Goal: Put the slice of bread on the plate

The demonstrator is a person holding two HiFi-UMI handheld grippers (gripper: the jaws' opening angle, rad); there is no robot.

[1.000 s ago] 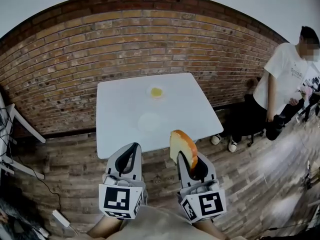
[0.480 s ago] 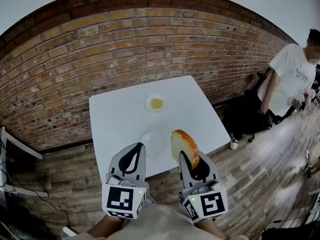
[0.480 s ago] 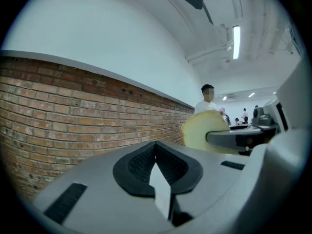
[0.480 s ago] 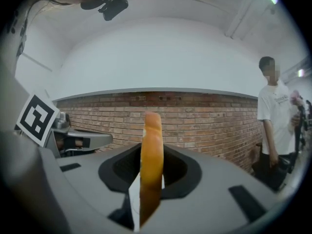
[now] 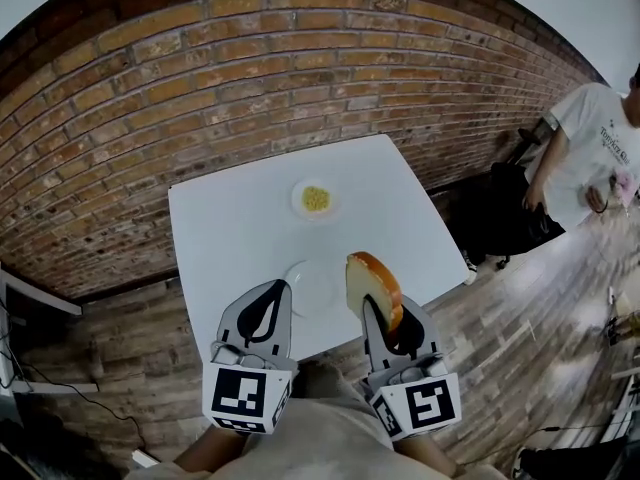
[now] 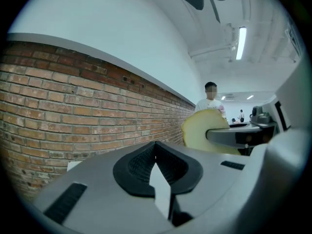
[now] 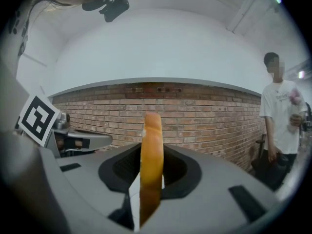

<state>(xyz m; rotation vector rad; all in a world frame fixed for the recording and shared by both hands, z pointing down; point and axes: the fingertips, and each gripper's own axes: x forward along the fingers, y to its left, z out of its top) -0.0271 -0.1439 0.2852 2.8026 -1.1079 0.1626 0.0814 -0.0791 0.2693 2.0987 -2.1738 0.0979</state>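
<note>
A slice of bread (image 5: 368, 278) with a brown crust stands on edge between the jaws of my right gripper (image 5: 384, 314), which is shut on it, above the near edge of the white table (image 5: 230, 218). In the right gripper view the bread (image 7: 152, 130) rises edge-on from the jaws, brick wall behind it. An empty white plate (image 5: 308, 288) lies on the table just left of the bread, ahead of my left gripper (image 5: 271, 291), whose tips meet with nothing in them. The left gripper view shows the bread (image 6: 200, 126) to its right.
A small plate with something yellow (image 5: 315, 199) sits farther back on the table. A brick wall (image 5: 250, 88) stands behind it. A person in a white shirt (image 5: 598, 138) stands at the right on the wooden floor (image 5: 540, 328).
Both grippers and the camera have come forward to the table; the jaws now reach over its near edge beside the empty plate. The bread stays gripped.
</note>
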